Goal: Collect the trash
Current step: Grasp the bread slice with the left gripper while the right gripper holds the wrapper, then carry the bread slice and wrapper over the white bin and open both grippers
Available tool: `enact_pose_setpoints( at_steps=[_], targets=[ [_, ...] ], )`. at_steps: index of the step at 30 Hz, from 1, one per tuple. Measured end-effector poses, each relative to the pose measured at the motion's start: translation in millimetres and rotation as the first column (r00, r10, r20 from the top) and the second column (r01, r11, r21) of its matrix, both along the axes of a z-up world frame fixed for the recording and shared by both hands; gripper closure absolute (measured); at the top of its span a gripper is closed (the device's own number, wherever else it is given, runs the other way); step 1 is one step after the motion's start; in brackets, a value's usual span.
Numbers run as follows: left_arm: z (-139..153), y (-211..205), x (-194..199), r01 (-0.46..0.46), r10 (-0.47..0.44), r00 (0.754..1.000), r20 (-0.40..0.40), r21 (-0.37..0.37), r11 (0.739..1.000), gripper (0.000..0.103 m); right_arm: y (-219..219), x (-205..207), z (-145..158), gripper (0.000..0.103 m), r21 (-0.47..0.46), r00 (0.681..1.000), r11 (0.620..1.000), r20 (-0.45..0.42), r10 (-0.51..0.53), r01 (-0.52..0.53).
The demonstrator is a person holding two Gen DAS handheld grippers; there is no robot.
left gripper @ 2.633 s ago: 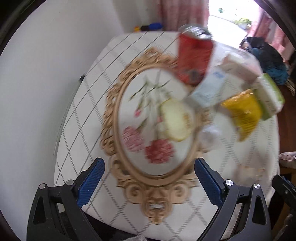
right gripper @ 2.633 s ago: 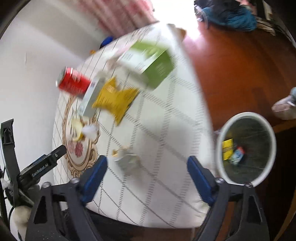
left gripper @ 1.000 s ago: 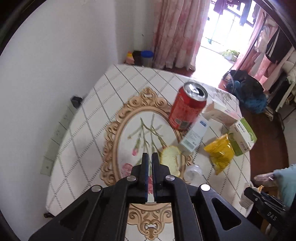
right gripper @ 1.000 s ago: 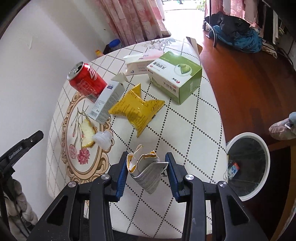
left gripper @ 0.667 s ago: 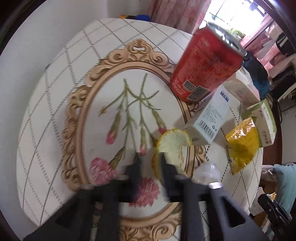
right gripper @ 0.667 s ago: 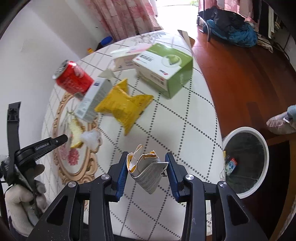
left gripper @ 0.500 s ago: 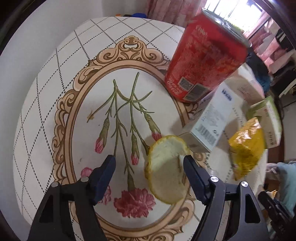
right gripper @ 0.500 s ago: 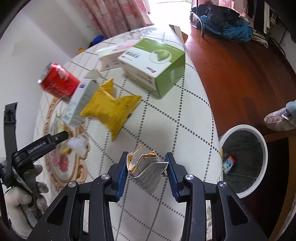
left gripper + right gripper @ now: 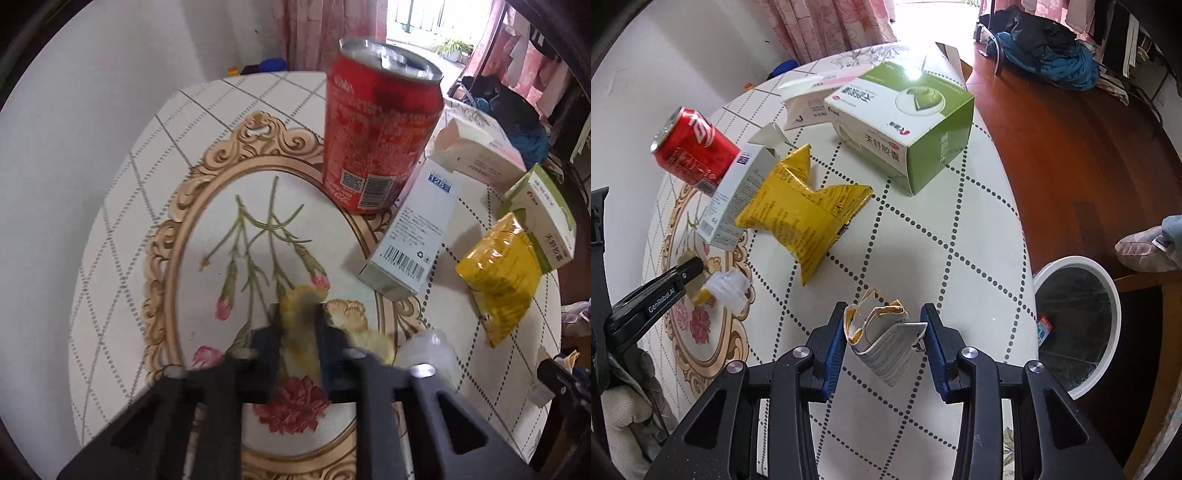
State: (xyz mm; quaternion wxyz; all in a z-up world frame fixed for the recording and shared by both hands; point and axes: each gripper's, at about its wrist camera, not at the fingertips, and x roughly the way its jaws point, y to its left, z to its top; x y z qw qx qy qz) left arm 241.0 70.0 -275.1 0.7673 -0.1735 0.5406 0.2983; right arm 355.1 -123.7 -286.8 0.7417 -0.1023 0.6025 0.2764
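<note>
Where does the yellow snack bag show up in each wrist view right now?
Left wrist view: the yellow snack bag lies at the right edge, in front of the green box.
Right wrist view: it lies left of centre, between the white carton and the green box.
Shared landmark: the red can, standing upright just beyond the white carton.

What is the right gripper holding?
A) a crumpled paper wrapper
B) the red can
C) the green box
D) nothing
A: the right gripper's jaws are shut on a crumpled paper wrapper, held above the table, while the red can and the green box sit farther back on it.
</note>
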Motion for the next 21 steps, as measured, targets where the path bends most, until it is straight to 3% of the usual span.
enact_pose_setpoints(
  at_steps=[13,21],
  targets=[
    [99,-34,-66,-0.008,-0.003,0.985,0.174,0.066,0.998,0.097,-24,-19,59,0.062,0.129,0.999,0.991,0.048,0.021,-0.027],
    [158,-69,-65,0.054,-0.083,0.963,0.257,0.121,0.991,0.097,-64,-21,94,0.062,0.201,0.998,0.980,0.070,-0.009,-0.006]
  ],
)
